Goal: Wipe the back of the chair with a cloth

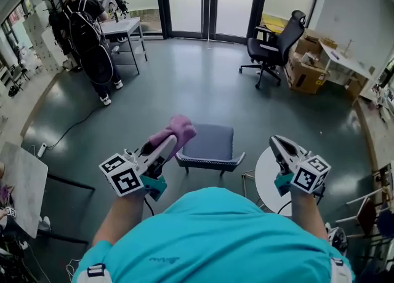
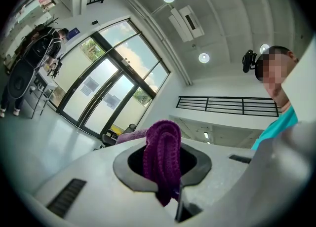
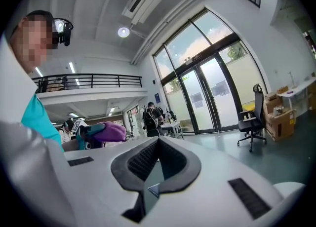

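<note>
A purple knitted cloth (image 2: 163, 158) is pinched between the jaws of my left gripper (image 2: 167, 171), bunched up and sticking out past the tips. In the head view the left gripper (image 1: 170, 143) is held up over the left edge of a grey padded chair (image 1: 212, 146), with the cloth (image 1: 178, 129) at its tip. My right gripper (image 1: 278, 144) hovers to the right of the chair, apart from it. Its jaws (image 3: 157, 164) meet with nothing between them. The right gripper view also catches the cloth (image 3: 109, 131) off to the left.
A black office chair (image 1: 276, 45) and cardboard boxes (image 1: 305, 66) stand at the back right. At the back left a person in black (image 1: 86, 26) stands by a table (image 1: 123, 28). A round white table (image 1: 266, 180) sits beside my right gripper. A cable (image 1: 74, 128) lies on the floor.
</note>
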`<state>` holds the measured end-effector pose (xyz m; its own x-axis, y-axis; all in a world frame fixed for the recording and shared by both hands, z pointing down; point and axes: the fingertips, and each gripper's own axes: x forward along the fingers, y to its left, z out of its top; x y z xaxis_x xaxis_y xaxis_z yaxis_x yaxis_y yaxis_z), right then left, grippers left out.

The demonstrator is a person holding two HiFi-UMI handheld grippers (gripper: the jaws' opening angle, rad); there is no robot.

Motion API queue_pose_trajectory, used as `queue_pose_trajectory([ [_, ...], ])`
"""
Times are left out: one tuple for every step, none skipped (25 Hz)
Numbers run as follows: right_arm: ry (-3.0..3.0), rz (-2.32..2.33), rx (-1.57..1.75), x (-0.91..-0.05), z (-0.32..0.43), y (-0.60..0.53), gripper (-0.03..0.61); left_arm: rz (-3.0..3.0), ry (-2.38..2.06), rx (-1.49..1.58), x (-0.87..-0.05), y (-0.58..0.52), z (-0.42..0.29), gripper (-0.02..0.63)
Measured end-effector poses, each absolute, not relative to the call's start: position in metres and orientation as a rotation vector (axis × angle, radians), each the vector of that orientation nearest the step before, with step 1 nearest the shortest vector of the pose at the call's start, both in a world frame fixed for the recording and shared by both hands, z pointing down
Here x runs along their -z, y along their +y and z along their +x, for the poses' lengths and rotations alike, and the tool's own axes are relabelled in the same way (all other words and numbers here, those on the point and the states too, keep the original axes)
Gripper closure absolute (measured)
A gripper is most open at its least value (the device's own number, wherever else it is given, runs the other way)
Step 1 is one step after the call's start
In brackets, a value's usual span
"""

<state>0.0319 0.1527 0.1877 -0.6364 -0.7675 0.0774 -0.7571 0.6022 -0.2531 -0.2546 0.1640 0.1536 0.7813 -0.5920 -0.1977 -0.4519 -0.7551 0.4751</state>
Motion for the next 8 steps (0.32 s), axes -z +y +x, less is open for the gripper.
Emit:
queue_pose_trajectory([
  [2.776, -1.326, 0.42, -0.19, 0.032, 0.153, 0.587, 2.565, -0.788, 0.475, -0.155, 0.164, -0.255, 0.555],
  [2.776, -1.327, 0.428, -0.192, 0.033, 0.153, 0.588, 2.562, -0.787, 0.475, -0.156, 0.164, -0.255, 0.555],
  [2.777, -1.327, 0.433, -0.193, 0.035, 0.153, 0.587, 2.56, -0.785, 0.476, -0.156, 0.163, -0.253, 0.555],
  [2.779, -1.327, 0.436, -0.193, 0.037, 0.151, 0.588, 2.558, -0.782, 0.477, -0.157, 0.162, -0.25, 0.555],
  [2.782, -1.327, 0.437, -0.192, 0.038, 0.15, 0.588, 2.556, -0.779, 0.477, -0.157, 0.161, -0.248, 0.555],
  [2.785, -1.326, 0.437, -0.191, 0.039, 0.148, 0.588, 2.555, -0.776, 0.476, -0.157, 0.16, -0.246, 0.555],
  [2.787, -1.325, 0.438, -0.191, 0.039, 0.147, 0.587, 2.553, -0.774, 0.475, -0.158, 0.159, -0.244, 0.555],
  [2.79, -1.323, 0.44, -0.191, 0.04, 0.145, 0.588, 2.551, -0.771, 0.473, -0.159, 0.158, -0.243, 0.555],
])
